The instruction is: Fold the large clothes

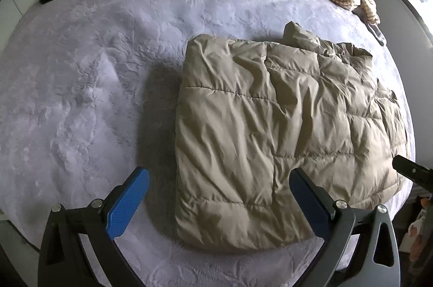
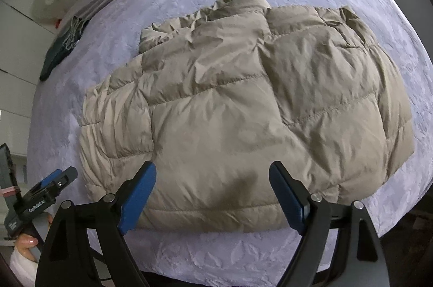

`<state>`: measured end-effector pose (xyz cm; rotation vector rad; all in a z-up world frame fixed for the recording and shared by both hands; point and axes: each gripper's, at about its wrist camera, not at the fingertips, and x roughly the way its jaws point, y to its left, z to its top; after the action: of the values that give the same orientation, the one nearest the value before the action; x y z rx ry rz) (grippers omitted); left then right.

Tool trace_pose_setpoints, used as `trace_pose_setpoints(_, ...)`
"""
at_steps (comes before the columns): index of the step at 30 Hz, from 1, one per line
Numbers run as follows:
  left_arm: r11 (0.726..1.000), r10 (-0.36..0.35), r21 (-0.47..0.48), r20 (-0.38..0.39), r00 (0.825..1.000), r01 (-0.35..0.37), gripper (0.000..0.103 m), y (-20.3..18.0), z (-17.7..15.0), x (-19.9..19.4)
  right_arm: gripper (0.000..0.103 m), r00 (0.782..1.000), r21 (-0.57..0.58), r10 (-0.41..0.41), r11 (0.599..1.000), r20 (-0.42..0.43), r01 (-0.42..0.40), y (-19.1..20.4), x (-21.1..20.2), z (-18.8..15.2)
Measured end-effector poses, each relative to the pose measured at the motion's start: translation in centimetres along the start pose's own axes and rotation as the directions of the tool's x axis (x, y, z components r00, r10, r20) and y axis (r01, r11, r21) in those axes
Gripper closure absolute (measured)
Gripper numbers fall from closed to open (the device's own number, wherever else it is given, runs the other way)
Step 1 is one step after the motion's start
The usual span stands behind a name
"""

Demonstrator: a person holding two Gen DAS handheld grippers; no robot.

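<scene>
Hovering over the bed, we keep both the left gripper and right gripper spread wide, empty, above the folded jacket.

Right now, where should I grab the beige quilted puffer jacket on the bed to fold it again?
Grip the beige quilted puffer jacket at its near hem edge, coming from the near side of the lavender bedspread. That edge lies thick and straight just below the open right tool, so its fingers can probably straddle it.

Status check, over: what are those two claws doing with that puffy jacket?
Left claw open, empty. Right claw open, empty. Tan jacket folded on bed. Nothing in the way.
</scene>
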<state>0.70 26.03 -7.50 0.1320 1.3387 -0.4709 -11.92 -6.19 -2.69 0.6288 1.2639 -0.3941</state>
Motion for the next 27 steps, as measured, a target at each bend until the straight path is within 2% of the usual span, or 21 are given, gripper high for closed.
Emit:
trace_pose_setpoints(5,1.000,0.001,-0.012,-0.017,1.000,-0.001,0.000,-0.2,0.0,0.9,0.016,0.999,0.023,0.026,0.999,-0.035,-0.025,0.0,1.5,1.0)
trace_pose_setpoints(8,1.000,-0.019,0.011,-0.019,1.000,0.019,0.000,0.0,0.2,1.6,0.016,0.995,0.039,0.040,0.999,-0.092,-0.037,-0.3,2.7,1.5)
trace_pose_setpoints(11,0.995,-0.076,0.058,-0.008,0.997,0.076,0.000,1.7,1.1,2.4,0.016,0.990,0.044,0.048,0.998,-0.130,-0.042,-0.5,3.8,1.8)
trace_pose_setpoints(13,0.987,-0.155,0.033,-0.045,0.987,0.156,0.000,4.0,2.0,3.7,0.016,0.989,0.041,0.046,0.998,-0.138,-0.041,-0.4,4.2,1.8)
trace_pose_setpoints(14,0.975,-0.223,-0.001,-0.074,0.972,0.224,0.000,5.2,2.3,4.5,0.015,0.989,0.039,0.043,0.999,-0.142,-0.038,-0.4,4.4,1.9)
trace_pose_setpoints(15,0.952,-0.306,-0.048,-0.106,0.946,0.303,0.000,6.6,2.6,5.7,0.015,0.989,0.038,0.040,0.999,-0.145,-0.035,-0.3,4.5,1.9)
trace_pose_setpoints(17,0.915,-0.401,-0.118,-0.146,0.904,0.387,0.000,8.1,2.9,7.7,0.015,0.988,0.035,0.035,0.999,-0.148,-0.030,-0.2,4.8,1.9)
trace_pose_setpoints(18,0.901,-0.429,-0.135,-0.159,0.889,0.411,0.000,8.4,2.9,8.4,0.015,0.988,0.031,0.031,0.999,-0.151,-0.027,-0.1,5.0,1.9)
trace_pose_setpoints(20,0.857,-0.513,-0.166,-0.191,0.837,0.487,0.000,8.2,3.1,10.4,0.015,0.987,0.019,0.025,1.000,-0.157,-0.022,-0.1,5.3,2.0)
trace_pose_setpoints(22,0.836,-0.549,-0.171,-0.214,0.808,0.522,0.000,7.0,3.4,11.8,0.015,0.987,0.011,0.020,1.000,-0.161,-0.018,0.1,5.6,2.1)
trace_pose_setpoints(24,0.824,-0.566,-0.153,-0.234,0.790,0.545,0.000,5.6,3.9,12.6,0.015,0.986,0.011,0.015,1.000,-0.165,-0.014,0.1,5.8,2.1)
trace_pose_setpoints(27,0.793,-0.603,-0.113,-0.285,0.745,0.599,0.000,3.0,4.2,13.6,0.015,0.986,0.010,0.010,1.000,-0.167,-0.009,0.1,6.2,2.3)
